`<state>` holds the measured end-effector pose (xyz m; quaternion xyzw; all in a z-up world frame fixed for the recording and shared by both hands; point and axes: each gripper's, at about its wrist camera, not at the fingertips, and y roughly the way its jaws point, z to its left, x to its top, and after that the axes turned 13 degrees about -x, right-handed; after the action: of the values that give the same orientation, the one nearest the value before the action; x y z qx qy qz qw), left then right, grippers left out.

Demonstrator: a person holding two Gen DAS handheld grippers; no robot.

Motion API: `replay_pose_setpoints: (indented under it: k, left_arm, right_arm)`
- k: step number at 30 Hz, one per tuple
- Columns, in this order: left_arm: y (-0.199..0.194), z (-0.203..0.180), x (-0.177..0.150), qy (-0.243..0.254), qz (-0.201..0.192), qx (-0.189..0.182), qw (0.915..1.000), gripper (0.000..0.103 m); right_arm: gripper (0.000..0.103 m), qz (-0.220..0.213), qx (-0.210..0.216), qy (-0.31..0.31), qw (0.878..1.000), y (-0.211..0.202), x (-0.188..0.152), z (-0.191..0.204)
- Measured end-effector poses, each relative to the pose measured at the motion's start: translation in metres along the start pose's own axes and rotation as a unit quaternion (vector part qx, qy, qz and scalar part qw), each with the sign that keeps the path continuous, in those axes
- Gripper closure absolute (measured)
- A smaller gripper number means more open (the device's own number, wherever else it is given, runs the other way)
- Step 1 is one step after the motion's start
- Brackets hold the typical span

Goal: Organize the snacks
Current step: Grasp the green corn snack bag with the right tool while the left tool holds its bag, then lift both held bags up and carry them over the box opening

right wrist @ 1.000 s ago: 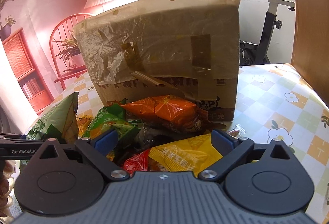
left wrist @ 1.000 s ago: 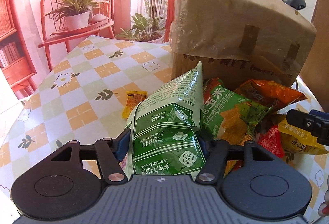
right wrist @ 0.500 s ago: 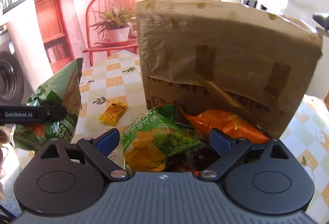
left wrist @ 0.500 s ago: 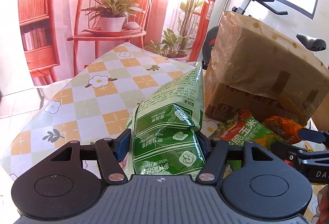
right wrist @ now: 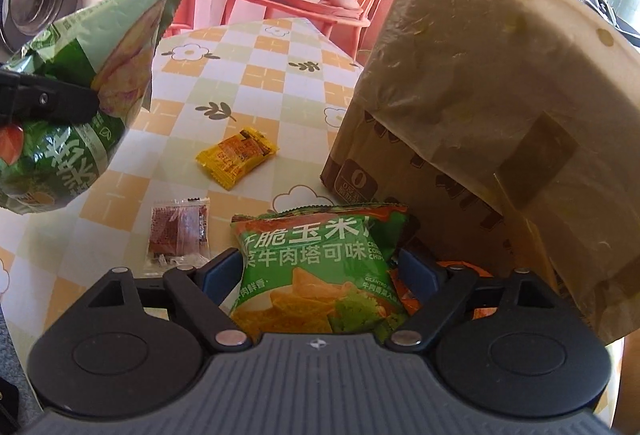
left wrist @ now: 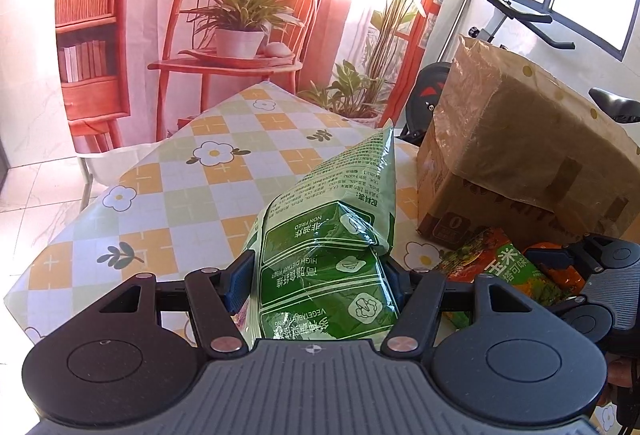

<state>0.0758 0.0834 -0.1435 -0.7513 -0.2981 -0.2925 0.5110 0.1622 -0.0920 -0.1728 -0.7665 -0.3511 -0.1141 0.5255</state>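
My left gripper (left wrist: 318,277) is shut on a green vegetable-crisp bag (left wrist: 332,247) and holds it above the table; the bag also shows at the left of the right wrist view (right wrist: 76,95). My right gripper (right wrist: 320,271) is open, its fingers on either side of a green corn-chip bag (right wrist: 316,271) that lies on the table beside an orange bag (right wrist: 456,267). The corn-chip bag also shows in the left wrist view (left wrist: 496,271). A small yellow packet (right wrist: 236,155) and a clear packet with a brown snack (right wrist: 180,231) lie on the tablecloth.
A large cardboard box wrapped in plastic (right wrist: 500,115) stands at the right, close behind the snack pile. The table has a checked flower-print cloth (left wrist: 180,195); its far corner and left edge are near. An exercise bike (left wrist: 520,11) stands behind the box.
My left gripper has carried the green bag up and left, away from the pile. My right gripper has moved left and down over the corn-chip bag.
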Motion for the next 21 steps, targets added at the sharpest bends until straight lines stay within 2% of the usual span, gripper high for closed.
replay_pose_setpoints:
  k: [5,11,14,21]
  left_arm:
    - [0.001,-0.004,-0.002,0.003,0.004,0.0,1.0,0.037]
    - [-0.006,-0.005,-0.001,0.009,-0.007,-0.006,0.9999,0.037]
    - [-0.007,-0.006,0.0,0.014,-0.011,-0.001,0.9998,0.037]
    - [-0.008,-0.013,0.001,0.027,-0.012,0.001,0.9996,0.037]
  right_arm:
    - [0.017,-0.005,-0.005,-0.005,1.0,0.006,-0.005,0.004]
    - [0.038,-0.038,-0.001,0.037,0.999,-0.015,-0.011,-0.008]
    - [0.039,-0.06,0.016,0.093,0.994,-0.03,-0.014,-0.022]
    - [0.039,-0.099,0.027,0.123,0.987,-0.054,-0.024,-0.03]
